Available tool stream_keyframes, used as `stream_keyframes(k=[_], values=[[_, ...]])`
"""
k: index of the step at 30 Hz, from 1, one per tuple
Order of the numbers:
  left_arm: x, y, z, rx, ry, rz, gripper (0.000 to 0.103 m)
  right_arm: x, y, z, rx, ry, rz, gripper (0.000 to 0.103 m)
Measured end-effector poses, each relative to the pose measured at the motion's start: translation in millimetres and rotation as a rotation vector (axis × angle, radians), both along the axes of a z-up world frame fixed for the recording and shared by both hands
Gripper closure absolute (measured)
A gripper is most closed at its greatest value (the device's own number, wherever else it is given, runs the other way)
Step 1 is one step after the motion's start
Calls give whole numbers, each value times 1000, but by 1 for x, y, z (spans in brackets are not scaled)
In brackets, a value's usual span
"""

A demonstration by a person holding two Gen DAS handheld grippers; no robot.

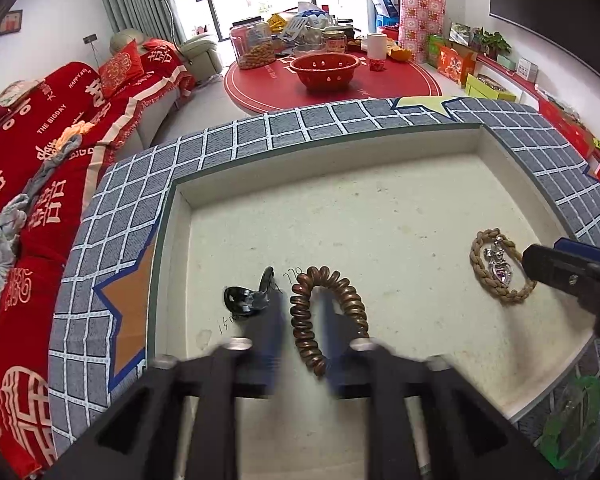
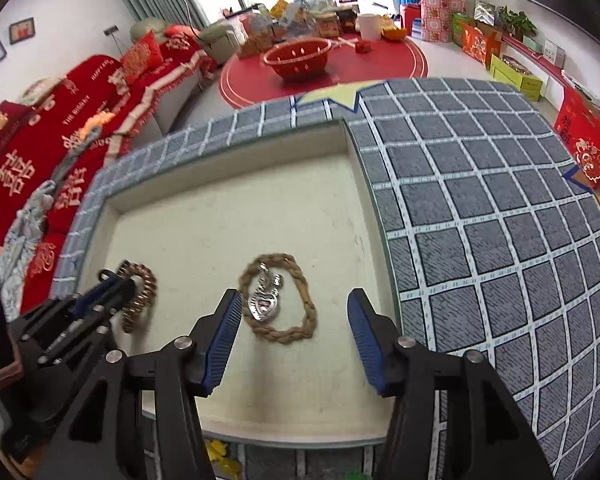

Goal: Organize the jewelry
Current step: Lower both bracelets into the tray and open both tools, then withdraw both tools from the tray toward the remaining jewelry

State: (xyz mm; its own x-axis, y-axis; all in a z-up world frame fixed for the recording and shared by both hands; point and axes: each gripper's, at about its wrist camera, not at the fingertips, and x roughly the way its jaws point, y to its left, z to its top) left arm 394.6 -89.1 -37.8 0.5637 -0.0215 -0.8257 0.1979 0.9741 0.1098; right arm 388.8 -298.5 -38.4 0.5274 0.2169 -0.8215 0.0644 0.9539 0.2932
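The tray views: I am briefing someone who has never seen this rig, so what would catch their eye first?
Probably the shallow cream tray on a blue-grey checked cloth. Three pieces lie in it: a coppery spiral bracelet between the blurred left tongs, a dark hair clip left of it, and a braided tan cord with a silver heart pendant before the open right tongs. Beyond, the red sofa cover stands out.

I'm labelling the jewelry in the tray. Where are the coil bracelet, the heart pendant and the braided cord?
coil bracelet (image 1: pixel 305 322), left wrist view, left side of coil
heart pendant (image 2: pixel 265 307), right wrist view, heart's centre
braided cord (image 2: pixel 308 312), right wrist view, right strand
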Motion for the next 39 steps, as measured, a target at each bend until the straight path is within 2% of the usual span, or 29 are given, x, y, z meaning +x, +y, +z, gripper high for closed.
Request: stream_keyframes(k=[1, 3, 6, 12, 15, 18, 21, 22, 23, 27, 34, 39], values=[[-1, 2, 2, -10, -14, 11, 0, -3, -1, 6, 15, -18, -2, 44], [-5, 5, 11, -34, -67, 21, 0, -9, -3, 16, 49, -49, -10, 43], [-6, 4, 18, -29, -71, 11, 0, -19, -5, 29, 76, -84, -32, 42], [-27, 18, 40, -33, -131, 29, 0, -40, -11, 40, 90, -101, -46, 39], [-45, 26, 51, -45, -160, 25, 0, -53, -13, 43, 100, -97, -42, 26], [-65, 35, 61, -60, -179, 12, 0, -70, -14, 49, 109, -108, -38, 23], [-89, 42, 66, -72, -169, -12, 0, -88, -17, 58, 112, -135, -36, 13], [-96, 44, 66, -70, -160, -21, 0, -95, -18, 61, 112, -146, -34, 4], [-103, 45, 66, -65, -152, -30, 0, -101, -19, 65, 109, -160, -34, 0], [-132, 52, 65, -48, -171, -24, 0, -129, -19, 77, 96, -189, -16, 0], [-169, 62, 49, -92, -92, -48, 0, -164, -24, 83, 96, -166, -19, 0], [-194, 66, 37, -115, -49, -43, 0, -185, -26, 76, 108, -141, -24, 0]])
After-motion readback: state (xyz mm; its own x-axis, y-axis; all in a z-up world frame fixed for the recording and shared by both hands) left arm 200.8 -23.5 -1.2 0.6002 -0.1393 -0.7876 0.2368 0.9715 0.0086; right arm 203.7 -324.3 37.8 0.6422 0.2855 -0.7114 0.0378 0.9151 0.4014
